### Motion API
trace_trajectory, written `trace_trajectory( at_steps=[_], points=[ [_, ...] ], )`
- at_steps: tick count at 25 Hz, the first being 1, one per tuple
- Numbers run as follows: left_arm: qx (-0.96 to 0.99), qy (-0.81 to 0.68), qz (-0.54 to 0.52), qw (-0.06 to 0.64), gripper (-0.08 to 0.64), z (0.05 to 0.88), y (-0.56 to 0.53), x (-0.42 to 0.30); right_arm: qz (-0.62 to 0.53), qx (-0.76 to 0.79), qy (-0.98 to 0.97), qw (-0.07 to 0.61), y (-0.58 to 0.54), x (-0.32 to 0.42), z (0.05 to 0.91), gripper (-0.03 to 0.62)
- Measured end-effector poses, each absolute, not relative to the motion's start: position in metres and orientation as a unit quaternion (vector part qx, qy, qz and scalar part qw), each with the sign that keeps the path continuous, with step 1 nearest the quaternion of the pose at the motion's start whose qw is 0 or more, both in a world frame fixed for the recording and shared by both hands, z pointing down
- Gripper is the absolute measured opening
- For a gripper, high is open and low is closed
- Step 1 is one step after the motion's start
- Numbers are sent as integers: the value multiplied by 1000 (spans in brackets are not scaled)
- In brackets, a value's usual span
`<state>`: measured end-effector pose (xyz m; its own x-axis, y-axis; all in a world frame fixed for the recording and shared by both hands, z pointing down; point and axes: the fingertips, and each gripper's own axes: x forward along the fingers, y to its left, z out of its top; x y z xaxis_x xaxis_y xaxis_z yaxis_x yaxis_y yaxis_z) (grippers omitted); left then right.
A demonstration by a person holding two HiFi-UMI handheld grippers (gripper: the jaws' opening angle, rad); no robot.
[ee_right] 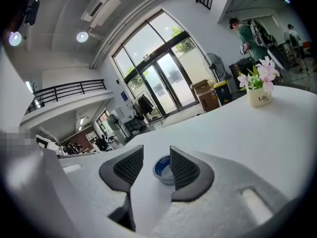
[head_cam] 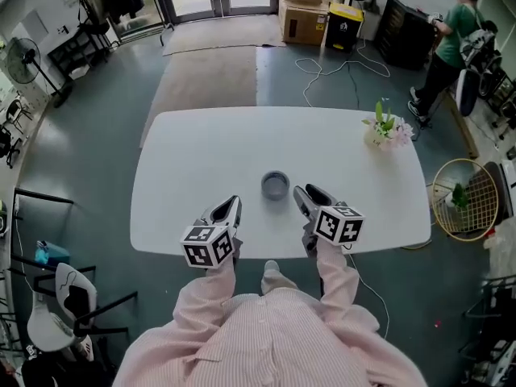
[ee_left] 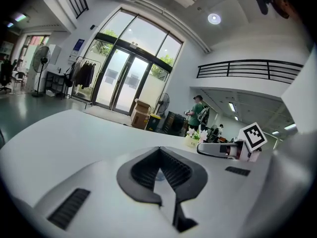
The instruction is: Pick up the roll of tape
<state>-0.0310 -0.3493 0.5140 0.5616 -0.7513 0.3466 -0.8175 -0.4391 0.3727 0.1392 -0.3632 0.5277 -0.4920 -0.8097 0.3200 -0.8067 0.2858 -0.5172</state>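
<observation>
The roll of tape [head_cam: 275,185], grey-blue with a blue inner label, lies flat on the white table [head_cam: 201,151] near its front middle. My right gripper [head_cam: 305,193] stands open just right of the roll, not touching it. In the right gripper view the roll of tape [ee_right: 163,170] shows a short way ahead between the spread fingers of the right gripper [ee_right: 156,155]. My left gripper [head_cam: 231,207] hovers to the front left of the roll. Seen in its own view, the left gripper [ee_left: 159,150] has its fingertips together and holds nothing; only a sliver of the roll shows behind them.
A small pot of pink flowers [head_cam: 385,131] stands at the table's far right. A person [head_cam: 448,39] stands by dark equipment beyond it. Cardboard boxes [head_cam: 304,10] sit by the glass doors. Cables [head_cam: 339,69] trail on the floor. A black chair [head_cam: 68,309] stands at the near left.
</observation>
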Motion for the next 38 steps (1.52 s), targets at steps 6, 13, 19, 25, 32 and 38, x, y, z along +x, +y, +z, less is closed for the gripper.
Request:
trace_trajectory(
  at_steps=[6, 13, 19, 25, 32, 38],
  points=[
    [834, -467, 79, 284, 2, 535, -370, -21, -347, -484, 802, -34, -395, 136, 551, 160],
    [820, -465, 95, 320, 2, 556, -384, -18, -377, -470, 794, -79, -419, 129, 577, 160],
    [808, -461, 113, 349, 2, 580, -397, -14, -401, -467, 778, -125, -434, 124, 606, 160],
    [797, -452, 134, 378, 2, 604, -406, -11, -418, -467, 761, -169, -445, 121, 631, 160],
    [785, -443, 150, 406, 2, 627, -413, -9, -431, -461, 749, -203, -454, 114, 654, 160],
    [778, -435, 162, 423, 2, 642, -410, -9, -426, -468, 733, -250, -457, 114, 668, 138]
  ],
)
